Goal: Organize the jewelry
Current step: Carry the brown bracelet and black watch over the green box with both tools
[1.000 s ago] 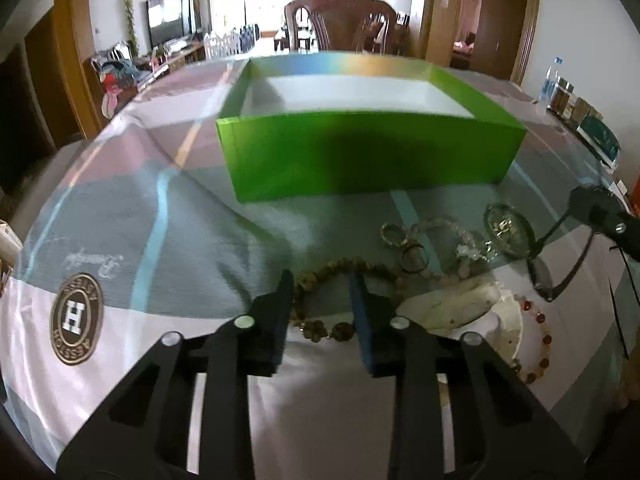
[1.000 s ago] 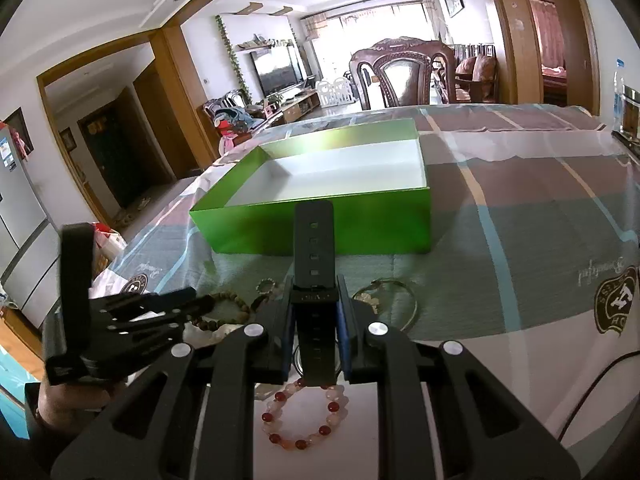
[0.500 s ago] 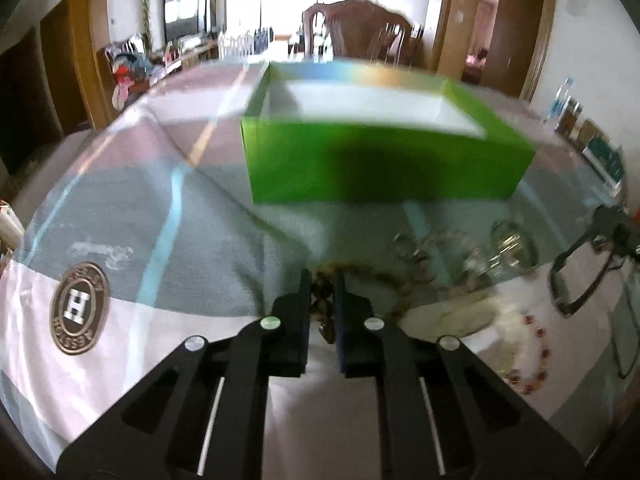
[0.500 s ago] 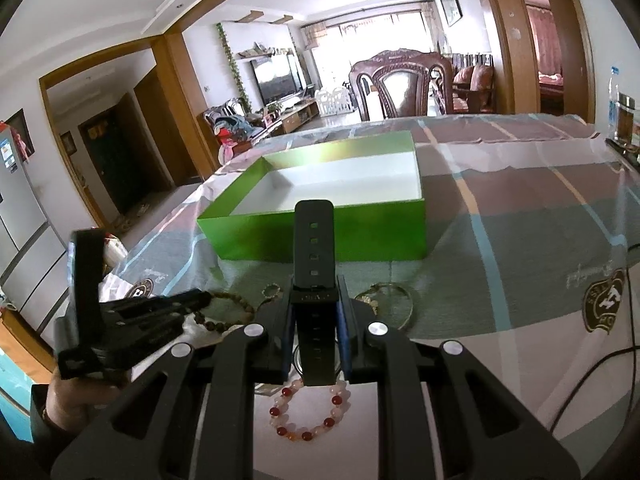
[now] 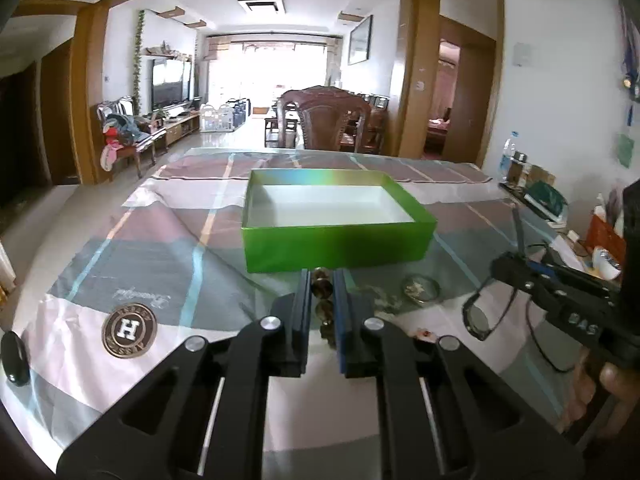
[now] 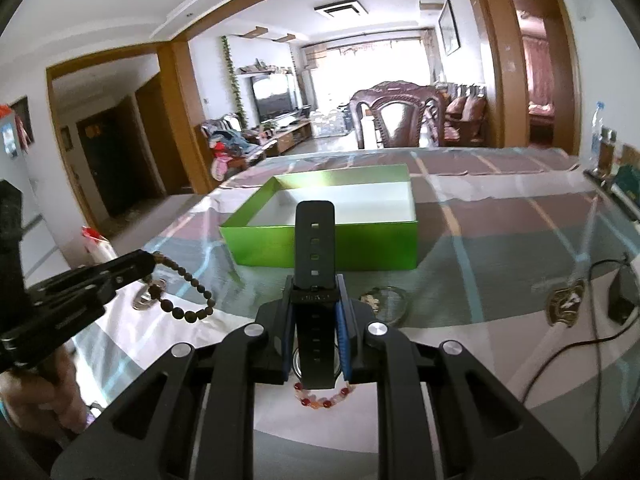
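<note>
The left gripper [image 5: 322, 280] has its fingers clamped on a brown bead bracelet [image 6: 184, 292], which hangs above the worktop [image 5: 160, 248] short of the green box [image 5: 336, 236]. The right gripper [image 6: 314, 284] has its fingers pressed on a black watch [image 6: 315, 248], strap pointing at the box, over a red bead bracelet [image 6: 324, 400].

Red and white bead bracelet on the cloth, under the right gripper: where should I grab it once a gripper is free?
Take the near arc of the red and white bead bracelet from straight above, jaws straddling the strand. It lies flat on the tablecloth; its far arc sits hidden behind the held watch.
</note>
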Demonstrator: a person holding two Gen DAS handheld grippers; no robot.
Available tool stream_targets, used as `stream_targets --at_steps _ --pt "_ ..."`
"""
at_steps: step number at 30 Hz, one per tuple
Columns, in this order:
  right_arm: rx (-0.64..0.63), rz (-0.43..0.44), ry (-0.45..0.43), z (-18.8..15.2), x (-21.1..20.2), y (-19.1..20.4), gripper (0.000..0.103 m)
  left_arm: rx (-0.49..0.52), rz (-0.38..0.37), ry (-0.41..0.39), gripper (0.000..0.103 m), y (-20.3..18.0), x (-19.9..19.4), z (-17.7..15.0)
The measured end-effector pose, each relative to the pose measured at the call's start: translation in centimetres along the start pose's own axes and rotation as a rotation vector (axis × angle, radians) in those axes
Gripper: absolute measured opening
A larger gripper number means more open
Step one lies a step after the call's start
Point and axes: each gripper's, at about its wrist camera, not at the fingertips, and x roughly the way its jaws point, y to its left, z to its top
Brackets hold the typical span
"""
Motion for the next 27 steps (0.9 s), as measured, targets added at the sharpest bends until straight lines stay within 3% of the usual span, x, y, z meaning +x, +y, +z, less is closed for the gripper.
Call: stream_targets --at_steps 27 --pt "-0.018 -0.02 -0.022 -0.2 -1.8 1.8 0.018 -0.037 -0.011 0.007 0.011 0.2 -1.8 -0.6"
